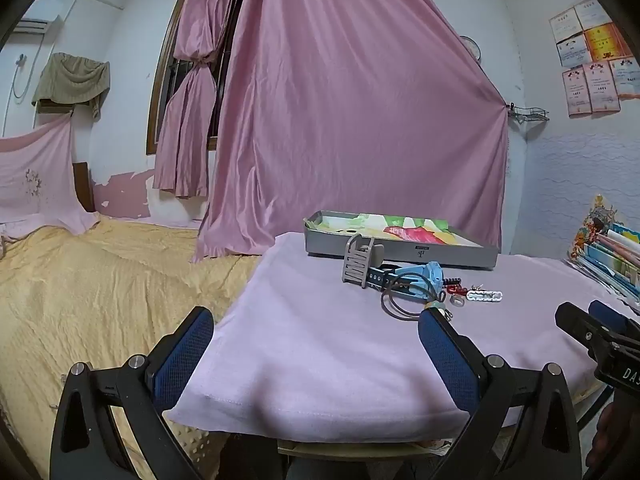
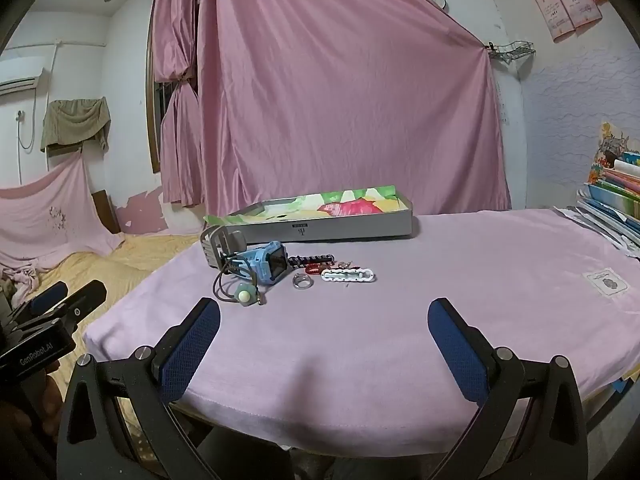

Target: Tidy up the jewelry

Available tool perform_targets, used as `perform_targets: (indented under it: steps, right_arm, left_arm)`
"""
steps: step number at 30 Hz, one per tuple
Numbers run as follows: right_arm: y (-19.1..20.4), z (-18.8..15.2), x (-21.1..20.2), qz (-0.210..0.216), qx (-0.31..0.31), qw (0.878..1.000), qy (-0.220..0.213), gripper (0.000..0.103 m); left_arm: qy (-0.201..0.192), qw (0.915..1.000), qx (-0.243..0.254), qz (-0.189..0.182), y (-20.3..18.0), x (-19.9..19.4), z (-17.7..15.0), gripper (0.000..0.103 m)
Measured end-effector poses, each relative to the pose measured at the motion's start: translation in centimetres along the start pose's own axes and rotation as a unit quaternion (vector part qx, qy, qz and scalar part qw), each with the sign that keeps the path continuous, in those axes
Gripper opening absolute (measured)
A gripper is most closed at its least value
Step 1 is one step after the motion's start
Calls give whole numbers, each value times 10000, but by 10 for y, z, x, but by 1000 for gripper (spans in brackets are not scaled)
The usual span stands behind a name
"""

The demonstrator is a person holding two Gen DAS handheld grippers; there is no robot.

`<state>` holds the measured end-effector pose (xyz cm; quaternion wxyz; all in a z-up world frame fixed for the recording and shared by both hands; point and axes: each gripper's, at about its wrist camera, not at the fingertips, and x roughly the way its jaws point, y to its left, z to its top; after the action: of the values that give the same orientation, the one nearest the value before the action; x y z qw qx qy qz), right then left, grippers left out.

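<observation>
The jewelry lies in a loose cluster on the pink-covered bench: a blue watch, a silver ring, a white oblong clip, red pieces and a cord with a pale green bead. Just behind stands a grey tray with a floral lining. The left tongs and right tongs hover nearer the bench edge, jaws wide apart, holding nothing.

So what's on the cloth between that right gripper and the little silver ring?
Nothing: in the right wrist view, only bare pink cloth stretches from the open right gripper to the silver ring. The other jewelry lies beside and beyond it.
</observation>
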<state>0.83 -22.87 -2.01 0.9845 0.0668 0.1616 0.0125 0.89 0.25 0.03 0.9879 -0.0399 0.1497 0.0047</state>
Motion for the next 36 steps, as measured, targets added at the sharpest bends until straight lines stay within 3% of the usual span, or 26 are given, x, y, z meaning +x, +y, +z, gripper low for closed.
perform_targets:
  steps: [36]
  right_arm:
    - [3, -4, 5, -7, 16, 10000, 38, 102]
  left_arm:
    - [-6, 10000, 14, 11, 0, -1, -1, 103]
